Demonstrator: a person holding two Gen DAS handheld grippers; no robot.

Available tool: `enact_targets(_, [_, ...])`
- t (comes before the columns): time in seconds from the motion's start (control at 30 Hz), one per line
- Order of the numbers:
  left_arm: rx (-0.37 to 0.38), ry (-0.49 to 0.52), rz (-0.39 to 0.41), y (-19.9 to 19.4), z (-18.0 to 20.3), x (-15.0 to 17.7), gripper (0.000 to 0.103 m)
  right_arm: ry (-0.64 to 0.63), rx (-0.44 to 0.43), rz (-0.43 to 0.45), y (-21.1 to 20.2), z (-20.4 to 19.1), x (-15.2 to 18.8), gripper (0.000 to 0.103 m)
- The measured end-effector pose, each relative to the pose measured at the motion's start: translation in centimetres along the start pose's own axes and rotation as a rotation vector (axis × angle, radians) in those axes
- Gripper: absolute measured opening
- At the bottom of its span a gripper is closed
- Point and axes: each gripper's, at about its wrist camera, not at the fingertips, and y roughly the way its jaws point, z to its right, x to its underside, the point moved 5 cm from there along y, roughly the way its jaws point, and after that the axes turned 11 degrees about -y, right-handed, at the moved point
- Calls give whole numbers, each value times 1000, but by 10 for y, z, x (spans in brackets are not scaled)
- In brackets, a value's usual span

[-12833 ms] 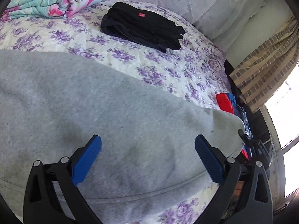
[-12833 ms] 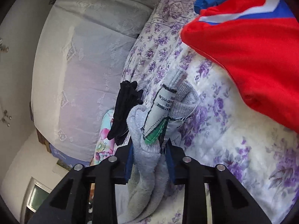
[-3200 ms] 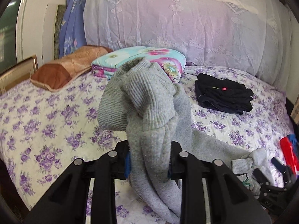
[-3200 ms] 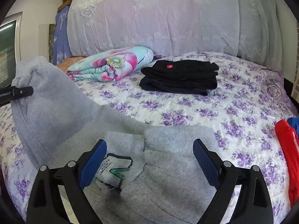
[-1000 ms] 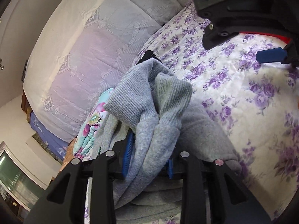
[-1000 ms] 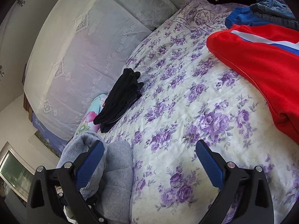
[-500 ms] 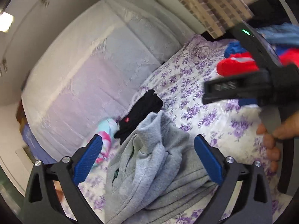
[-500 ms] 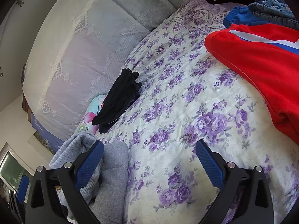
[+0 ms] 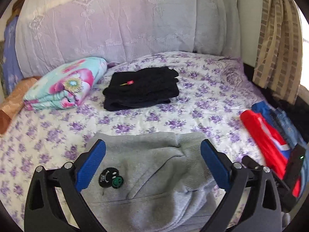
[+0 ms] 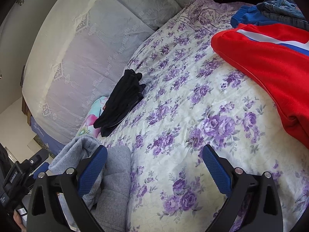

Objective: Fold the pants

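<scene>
Left gripper (image 9: 152, 163): jaws spread wide, blue pads apart at lower left and lower right of the left wrist view, gripping nothing; the frames and the opening both show it has just been letting go, and the grey cloth lies below the pads, not pressed by them.
Right gripper (image 10: 154, 169): jaws wide apart at the bottom of the right wrist view, holding nothing; bare bedspread shows between the pads.
Grey pants (image 9: 154, 177): folded in a bundle on the bedspread, lower centre of the left wrist view; the near edge is cut off by the frame bottom and by the gripper arms. In the right wrist view only a lump shows at lower left, partly behind the left pad; whether that pad touches the cloth is unclear.
Patch on the pants (image 9: 111, 179): dark round badge with a green part, lower left of centre; its design is too small to read.
Bedspread (image 9: 202, 104): white with purple flowers, blurred at the left edge.
Black folded garment (image 9: 141, 89): upper centre, well apart from the grey pants.
Flowered quilt (image 9: 65, 85): upper left, folded; in the right wrist view mostly hidden behind the black garment.
Red garment (image 10: 270, 58): upper right of the right wrist view, cut off by the frame edge.
Blue clothes (image 10: 251, 16): top right, partly under the red garment.
Curtain (image 9: 278, 44): right edge, striped, washed out by light.
</scene>
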Motion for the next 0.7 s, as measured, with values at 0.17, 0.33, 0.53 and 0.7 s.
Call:
enact_targets(0.17, [99, -33, -259, 44, 7, 41, 95, -1, 1, -1, 1, 0, 0, 99])
enact_targets(0.33, [-33, 290, -137, 47, 53, 87, 96, -3, 3, -1, 0, -1, 1, 99])
enact_targets(0.53, [135, 44, -157, 18, 14, 52, 95, -11, 11, -4, 1, -1, 1, 99])
enact_targets(0.7, [81, 59, -87, -3, -6, 44, 95, -72, -1, 32, -7, -22, -7, 99])
